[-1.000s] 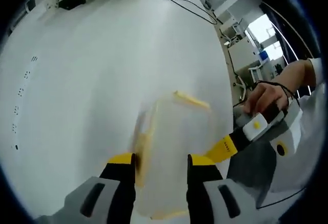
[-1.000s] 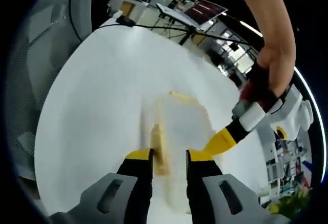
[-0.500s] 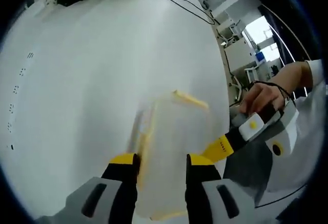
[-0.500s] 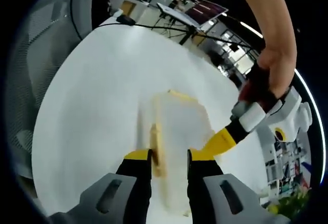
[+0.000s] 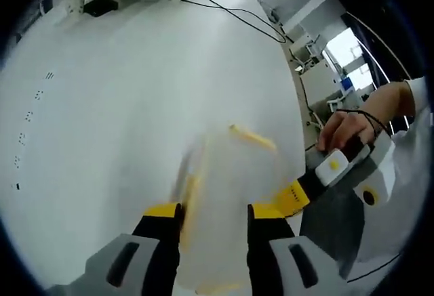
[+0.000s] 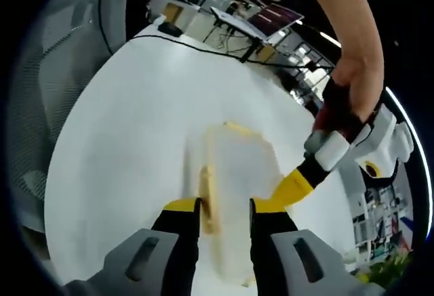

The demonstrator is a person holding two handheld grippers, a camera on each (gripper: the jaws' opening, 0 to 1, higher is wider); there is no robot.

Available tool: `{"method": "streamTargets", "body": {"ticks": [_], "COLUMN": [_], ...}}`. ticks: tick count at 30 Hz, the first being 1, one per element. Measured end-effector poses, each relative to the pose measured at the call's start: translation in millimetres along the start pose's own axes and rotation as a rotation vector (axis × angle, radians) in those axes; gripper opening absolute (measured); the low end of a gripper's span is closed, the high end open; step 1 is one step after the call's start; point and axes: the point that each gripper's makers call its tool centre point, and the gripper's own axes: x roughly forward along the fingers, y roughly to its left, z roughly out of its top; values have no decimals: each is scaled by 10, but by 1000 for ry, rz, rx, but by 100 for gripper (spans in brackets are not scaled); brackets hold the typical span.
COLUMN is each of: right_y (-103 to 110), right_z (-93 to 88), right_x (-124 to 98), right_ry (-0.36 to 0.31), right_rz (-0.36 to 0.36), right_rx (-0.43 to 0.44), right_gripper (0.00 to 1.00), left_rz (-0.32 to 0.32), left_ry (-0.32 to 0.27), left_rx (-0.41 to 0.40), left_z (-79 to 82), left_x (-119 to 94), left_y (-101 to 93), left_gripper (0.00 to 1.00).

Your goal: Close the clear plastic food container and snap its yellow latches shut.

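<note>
The clear plastic food container (image 5: 227,201) lies on the white table (image 5: 122,106), straddled by both part-open tools: left tool (image 5: 213,216), right tool (image 6: 217,208). Pressing each yellow latch (image 6: 207,198) squarely should seat it.
</note>
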Motion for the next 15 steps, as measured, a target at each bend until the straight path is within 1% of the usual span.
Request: {"method": "streamTargets", "body": {"ticks": [1, 2, 3, 4, 6, 7, 8, 9, 11, 12, 13, 14, 15], "right_y": [-2, -11, -28, -37, -53, -60, -63, -65, -93, -99, -105, -112, -123], "right_z": [8, 18, 33, 43, 56, 59, 60, 52, 23, 10, -13, -23, -39], "right_x": [-11, -17, -33, -48, -85, -101, -121, -131, -167, -183, -200, -211, -226], "right_ry": [-3, -4, -9, -10, -13, -16, -23, -23, -19, -16, -11, -11, -9], "right_rz": [6, 7, 3, 1, -1, -2, -1, 1, -10, -14, -16, -19, -22], "right_rx": [22, 30, 37, 45, 78, 91, 121, 139, 154, 165, 184, 195, 203], "right_gripper": [24, 24, 24, 25, 26, 27, 28, 29, 30, 31, 31, 32, 32], "left_rz": [12, 28, 35, 49, 60, 76, 88, 107, 128, 145, 150, 175, 171], "left_ry": [-26, -66, -89, -130, -182, -226, -253, -295, -350, -372, -371, -421, -412], "left_rx": [-11, -11, -5, -11, -27, -28, -29, -31, -42, -42, -46, -41, -64], "left_z": [5, 11, 12, 13, 26, 34, 32, 29, -14, -40, -91, -90, -152], "left_x": [-10, -31, -47, -79, -93, -137, -167, -213, -266, -282, -285, -318, -317], "left_y": [5, 0, -8, -26, 13, 4, -3, -11, -47, -55, -61, -57, -73], "left_gripper": [32, 31, 31, 31, 32, 32, 32, 32, 32, 33, 33, 34, 33]}}
